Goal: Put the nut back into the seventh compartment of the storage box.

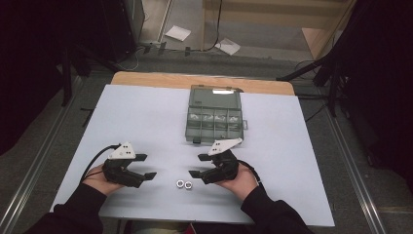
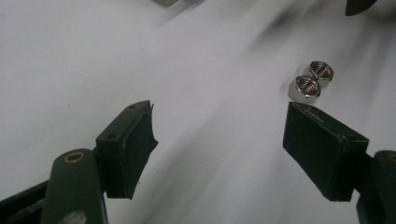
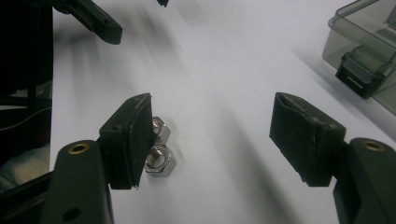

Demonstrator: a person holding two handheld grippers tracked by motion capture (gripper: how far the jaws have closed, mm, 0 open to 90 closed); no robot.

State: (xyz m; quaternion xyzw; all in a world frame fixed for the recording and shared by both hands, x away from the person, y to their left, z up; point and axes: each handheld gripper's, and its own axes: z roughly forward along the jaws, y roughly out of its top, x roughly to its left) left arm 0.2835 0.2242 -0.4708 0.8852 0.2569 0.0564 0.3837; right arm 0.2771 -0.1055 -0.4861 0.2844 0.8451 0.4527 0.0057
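With both the left tool (image 1: 146,166) and right tool (image 1: 198,165) spread apart, closing on the touching nuts (image 1: 183,184) could squirt one across the slick tabletop (image 1: 146,112)

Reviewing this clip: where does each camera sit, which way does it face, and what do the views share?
High view: above the person's side, looking forward and down at the table, organizer box, both hands.
Left gripper view: rides the left gripper, facing two nuts.
Right gripper view: rides the right gripper, nuts beside its jaw, box beyond.
Shared: the nuts.
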